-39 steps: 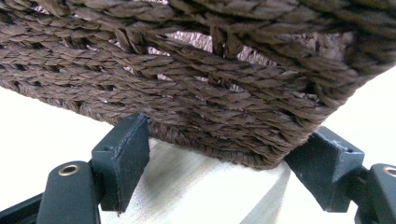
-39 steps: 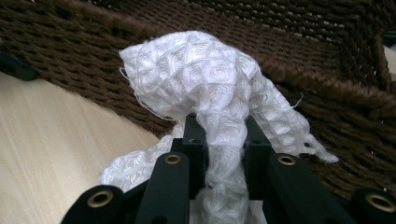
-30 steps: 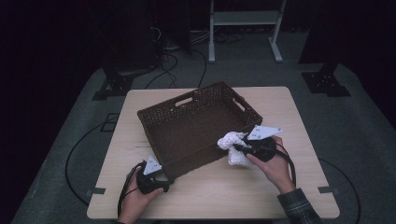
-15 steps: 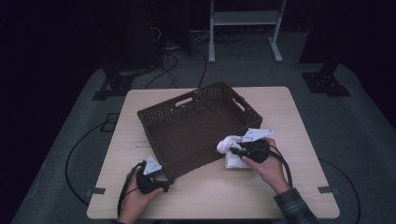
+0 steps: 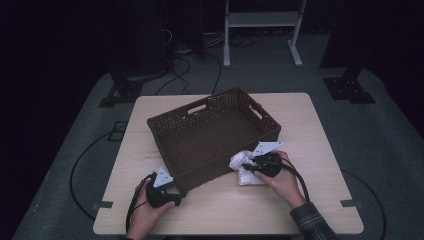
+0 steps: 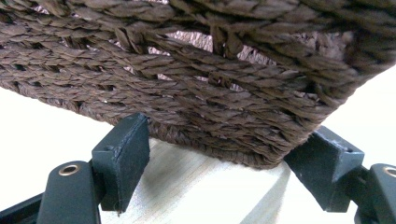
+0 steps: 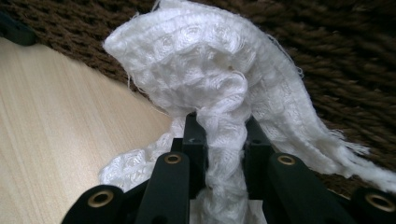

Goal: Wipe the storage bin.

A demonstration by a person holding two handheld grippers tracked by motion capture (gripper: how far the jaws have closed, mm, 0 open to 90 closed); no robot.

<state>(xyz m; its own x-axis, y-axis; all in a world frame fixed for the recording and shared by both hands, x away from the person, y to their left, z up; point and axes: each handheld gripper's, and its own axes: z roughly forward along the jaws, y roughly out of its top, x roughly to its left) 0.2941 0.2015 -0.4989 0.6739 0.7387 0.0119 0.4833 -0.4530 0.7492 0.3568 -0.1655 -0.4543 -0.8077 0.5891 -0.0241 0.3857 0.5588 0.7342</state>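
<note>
**Cloth pinched beside the basket**

Dark floor and cables surround the pale wooden surface (image 5: 320, 130); a brown woven basket (image 5: 212, 135) sits angled at its middle; the right tool (image 5: 249, 168) is clamped on a white cloth (image 5: 242, 162), bunched up against the basket's near right wall and trailing onto the surface; the left tool (image 5: 176, 194) stands open at the basket's near corner, one jaw on each side of it.
</note>
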